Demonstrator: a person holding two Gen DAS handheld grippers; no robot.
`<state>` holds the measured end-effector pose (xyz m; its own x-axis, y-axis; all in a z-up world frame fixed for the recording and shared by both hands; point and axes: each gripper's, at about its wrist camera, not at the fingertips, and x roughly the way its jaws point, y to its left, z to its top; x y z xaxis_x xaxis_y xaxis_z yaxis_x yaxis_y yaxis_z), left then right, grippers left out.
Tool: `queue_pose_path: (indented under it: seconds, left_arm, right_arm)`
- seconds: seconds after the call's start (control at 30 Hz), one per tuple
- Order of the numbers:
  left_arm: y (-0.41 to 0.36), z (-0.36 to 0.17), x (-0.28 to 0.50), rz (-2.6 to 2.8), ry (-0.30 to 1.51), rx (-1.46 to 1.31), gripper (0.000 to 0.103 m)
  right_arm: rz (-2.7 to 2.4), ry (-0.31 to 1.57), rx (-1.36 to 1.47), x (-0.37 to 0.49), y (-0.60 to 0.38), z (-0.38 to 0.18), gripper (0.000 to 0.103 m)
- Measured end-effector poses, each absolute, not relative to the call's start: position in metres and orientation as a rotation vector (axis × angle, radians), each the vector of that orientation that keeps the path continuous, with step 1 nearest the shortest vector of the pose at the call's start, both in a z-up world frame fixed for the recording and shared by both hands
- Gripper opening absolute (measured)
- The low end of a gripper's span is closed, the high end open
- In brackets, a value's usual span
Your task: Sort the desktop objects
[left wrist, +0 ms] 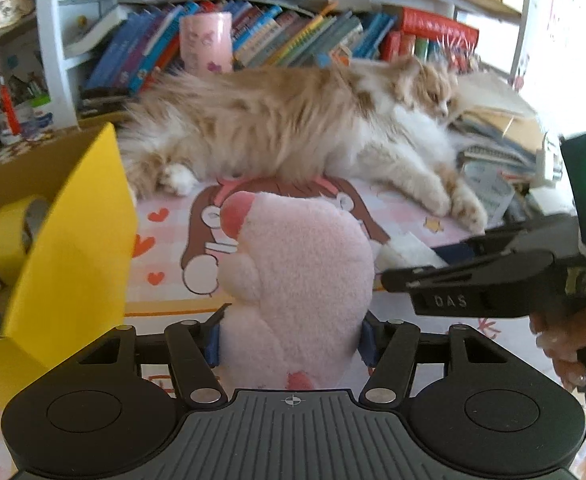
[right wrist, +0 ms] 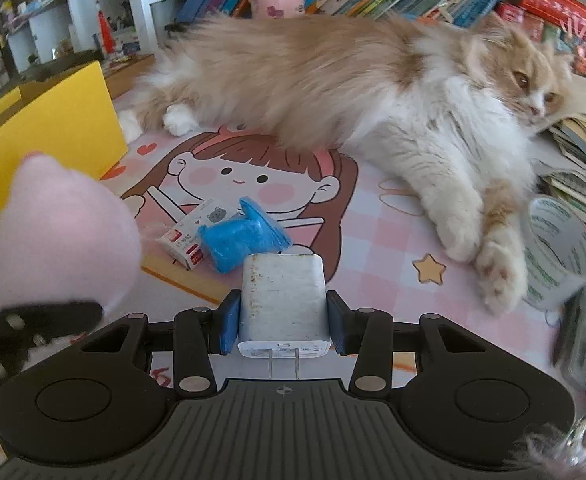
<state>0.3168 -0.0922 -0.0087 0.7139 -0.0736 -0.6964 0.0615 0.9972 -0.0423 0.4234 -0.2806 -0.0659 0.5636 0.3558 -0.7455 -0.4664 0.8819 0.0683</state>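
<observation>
My left gripper is shut on a pink plush toy and holds it above the desk mat, just right of the yellow box. The plush also shows blurred at the left of the right wrist view. My right gripper is shut on a white charger plug, prongs pointing back at the camera. It also shows from the side in the left wrist view, right of the plush. A small white carton and a blue plastic bundle lie on the mat.
An orange-and-white cat lies across the back of the pink cartoon mat. A yellow tape roll sits in the box. A clear tape roll and stacked books are at the right. A bookshelf stands behind.
</observation>
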Motion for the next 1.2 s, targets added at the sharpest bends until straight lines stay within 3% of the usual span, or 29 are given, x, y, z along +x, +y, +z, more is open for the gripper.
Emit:
queue_pose_path:
  seconds: [0.53,1.2]
  left_arm:
    - [-0.069,0.029,0.252,-0.066,0.706,-0.035,0.061]
    - [-0.03,0.033,0.178,-0.152,0.694,0.01,0.061]
  right_arm:
    - [0.437,0.774,-0.021,0.351,-0.299,-0.029,0.04]
    - [0.394,0.792,-0.031,0.255,-0.255,-0.021,0.04]
